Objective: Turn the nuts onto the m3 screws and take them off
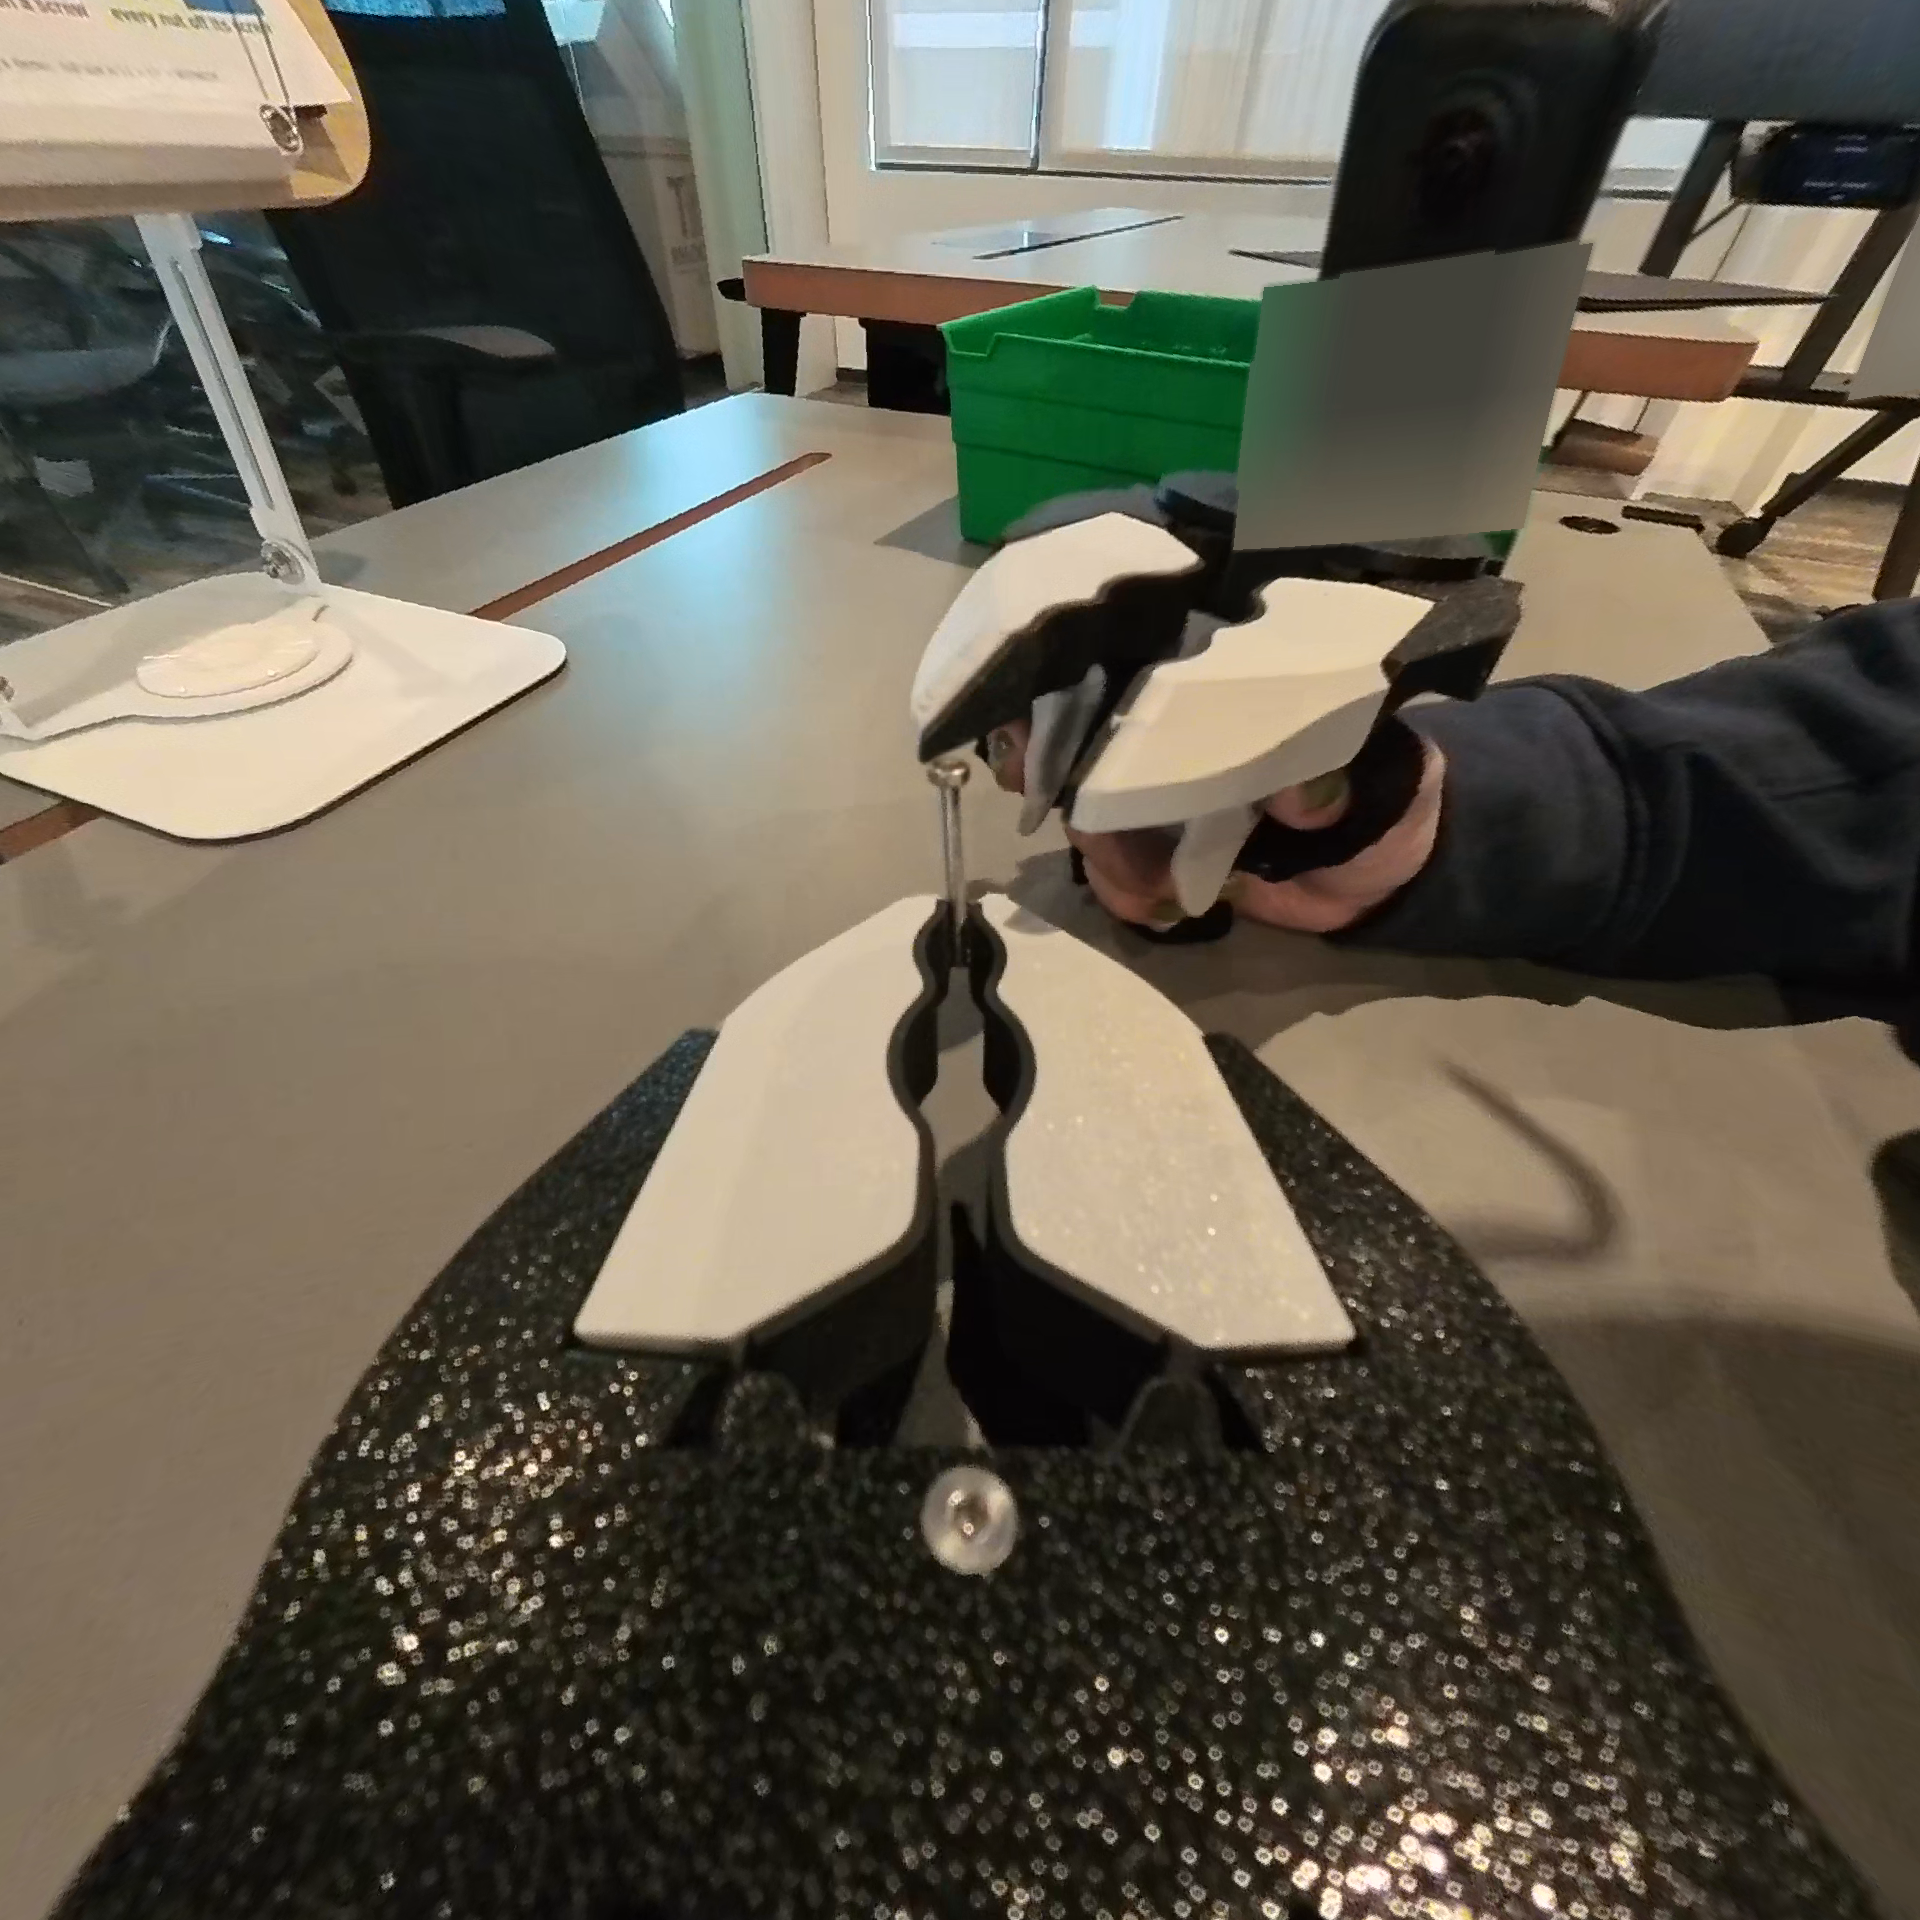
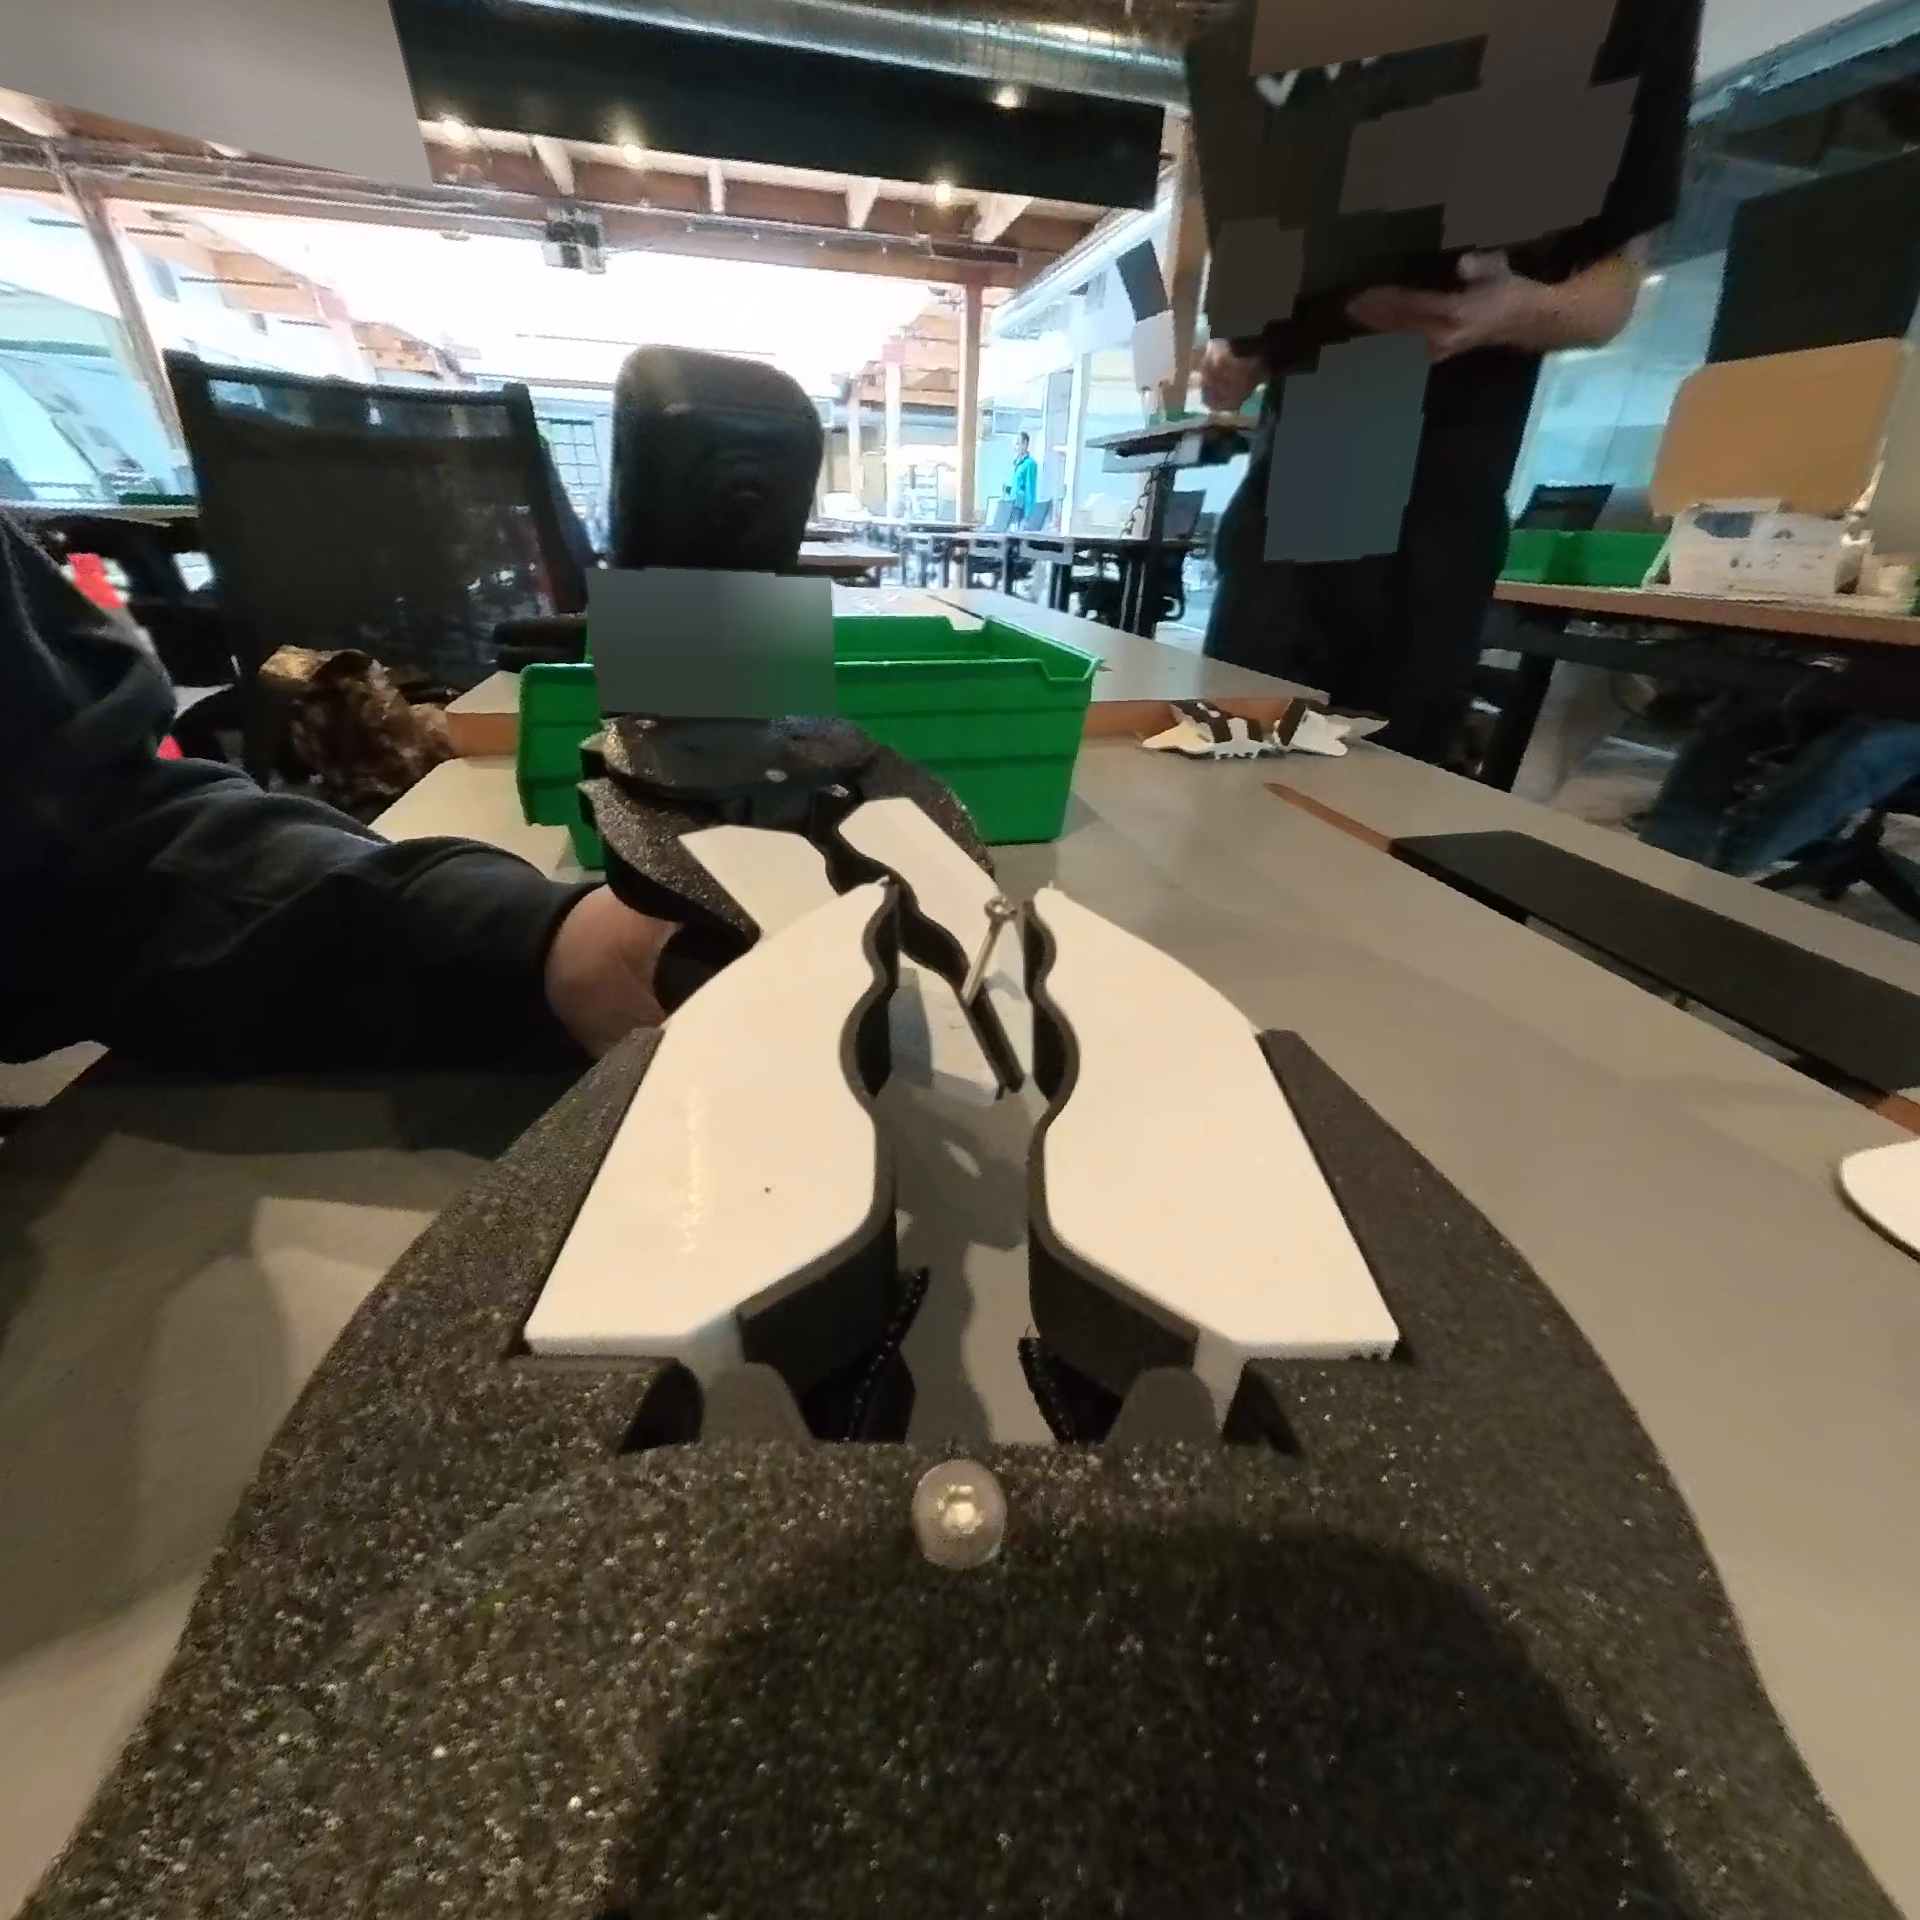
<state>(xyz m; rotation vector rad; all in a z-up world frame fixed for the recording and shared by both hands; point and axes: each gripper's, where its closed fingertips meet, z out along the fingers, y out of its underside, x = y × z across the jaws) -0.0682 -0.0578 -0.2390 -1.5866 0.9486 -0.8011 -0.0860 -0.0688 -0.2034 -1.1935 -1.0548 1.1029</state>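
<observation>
My left gripper (image 1: pixel 956 912) is shut on the lower end of a thin silver screw (image 1: pixel 952 842), which stands up out of its fingertips with its round head on top. I see no nut on the screw. My right gripper (image 1: pixel 1013 779) is open; one fingertip (image 1: pixel 940 740) hovers just above the screw head. In the right wrist view the right gripper (image 2: pixel 961 899) stands open around the screw (image 2: pixel 989 951), whose head lies close to its right fingertip (image 2: pixel 1044 904), not pinched. The left gripper (image 2: pixel 987 1039) reaches in from the left.
A green bin (image 1: pixel 1091 436) stands on the grey table (image 1: pixel 520 987) behind the grippers; it also shows in the right wrist view (image 2: pixel 935 748). A white stand base (image 1: pixel 281 717) is at left. A black strip (image 2: pixel 1662 956) lies at right. A person (image 2: pixel 1403 582) stands beyond. Left and right tips are no more than a few centimetres apart.
</observation>
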